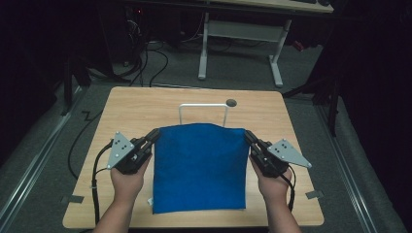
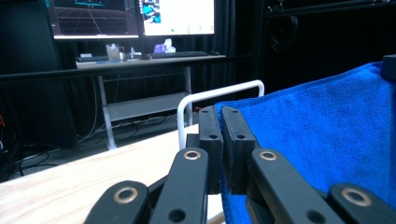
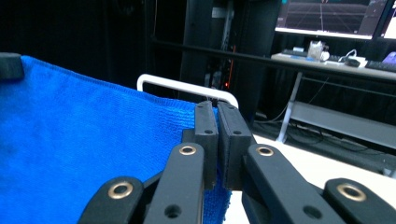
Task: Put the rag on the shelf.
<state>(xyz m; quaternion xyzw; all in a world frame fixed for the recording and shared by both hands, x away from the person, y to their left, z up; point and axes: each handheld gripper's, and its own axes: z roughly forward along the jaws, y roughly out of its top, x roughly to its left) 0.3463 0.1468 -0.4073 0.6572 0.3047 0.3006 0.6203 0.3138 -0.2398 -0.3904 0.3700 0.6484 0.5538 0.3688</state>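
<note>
Wooden table (image 1: 272,204) underneath, pale and bare around its edges. Spread across the near middle of it, a blue microfibre cloth (image 1: 199,167), near edge lying flat, far edge lifted and stretched between the two grippers. Probably light, soft and limp: likely to sag in the middle and fold on itself unless kept taut, so best taken at the two far corners, as here. Slightly grippy nap, little risk of slipping, none of breaking.

Just behind the raised edge, a white metal rack bar (image 1: 203,107) standing upright on the table, apparently meant to take the cloth; also the one thing in the way, needing to be cleared from above. Beyond it, a small dark round hole (image 1: 231,102) in the tabletop.

Left gripper (image 1: 151,137) clamped on the far left corner, jaws pressed together with cloth between. Right gripper (image 1: 250,138) likewise pinching the far right corner, jaws nearly touching.
</note>
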